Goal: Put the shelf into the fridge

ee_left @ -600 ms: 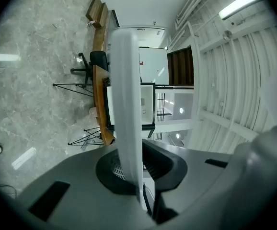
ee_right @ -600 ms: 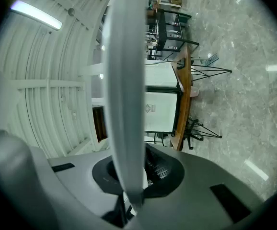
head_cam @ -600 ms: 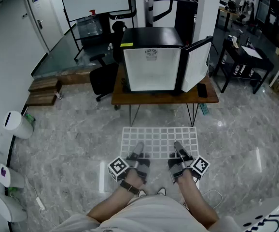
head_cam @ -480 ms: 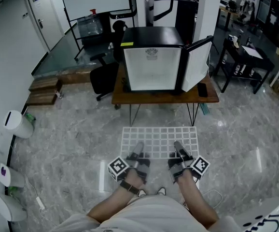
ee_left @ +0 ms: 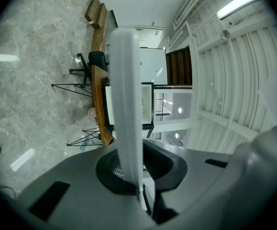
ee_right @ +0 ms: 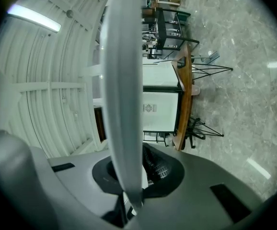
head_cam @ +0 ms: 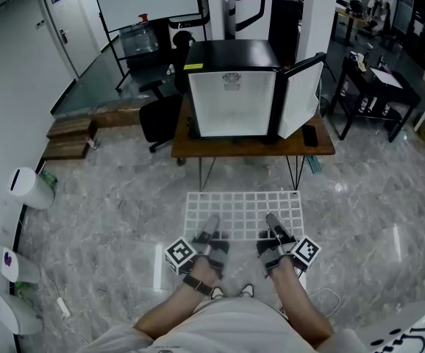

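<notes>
- Left hand-held gripper (head_cam: 211, 224) and right hand-held gripper (head_cam: 272, 222) each clamped on near edge of shelf (head_cam: 243, 206); shelf extends ahead
- Fridge (head_cam: 231, 98) on table (head_cam: 253, 150) well beyond; door open

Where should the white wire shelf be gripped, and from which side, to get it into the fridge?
The shelf: near long edge, from the person's side, one grip either side of the middle, as the left gripper and right gripper hold it now. Two grips keep the wide flat grid level; the far edge is left free to enter the open fridge.
</notes>
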The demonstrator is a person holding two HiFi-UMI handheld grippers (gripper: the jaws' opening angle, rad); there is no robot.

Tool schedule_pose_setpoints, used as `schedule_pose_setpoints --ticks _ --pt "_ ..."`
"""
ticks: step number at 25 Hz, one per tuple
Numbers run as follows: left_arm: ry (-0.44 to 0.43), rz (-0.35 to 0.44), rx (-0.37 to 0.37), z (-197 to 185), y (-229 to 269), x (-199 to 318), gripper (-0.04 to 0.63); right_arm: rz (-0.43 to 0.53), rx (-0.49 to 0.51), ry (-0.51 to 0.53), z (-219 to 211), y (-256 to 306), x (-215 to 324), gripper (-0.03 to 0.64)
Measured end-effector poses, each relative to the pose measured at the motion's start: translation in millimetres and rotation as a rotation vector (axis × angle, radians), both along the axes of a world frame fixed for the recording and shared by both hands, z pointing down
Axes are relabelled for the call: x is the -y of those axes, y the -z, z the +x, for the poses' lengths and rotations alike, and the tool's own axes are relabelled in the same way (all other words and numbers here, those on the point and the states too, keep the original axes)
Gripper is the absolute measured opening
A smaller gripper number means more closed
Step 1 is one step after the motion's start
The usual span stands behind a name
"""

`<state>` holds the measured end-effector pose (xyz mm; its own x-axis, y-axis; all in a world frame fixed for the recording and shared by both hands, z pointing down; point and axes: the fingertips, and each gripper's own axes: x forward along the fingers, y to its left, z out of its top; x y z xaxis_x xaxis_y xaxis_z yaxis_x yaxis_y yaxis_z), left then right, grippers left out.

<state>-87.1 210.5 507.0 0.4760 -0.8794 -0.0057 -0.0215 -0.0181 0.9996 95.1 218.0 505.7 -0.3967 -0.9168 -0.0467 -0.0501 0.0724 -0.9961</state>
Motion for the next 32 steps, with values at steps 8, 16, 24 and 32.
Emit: schedule_pose_setpoints --ticks 8,16,24,32 --pt "0.014 0.027 0.017 10 7 7 0.026 0.003 0.010 0.014 11 3 8 0.048" --pt "0.059 0.024 0.014 24 6 10 0.028 0.005 0.006 0.056 24 5 19 0.048" --pt "0.074 0.022 0.020 30 8 29 0.028 0.009 0.021 0.071 29 7 41 0.048" --pt "0.062 0.010 0.004 29 -1 80 0.028 -0.002 -0.002 0.060 29 -1 90 0.048"
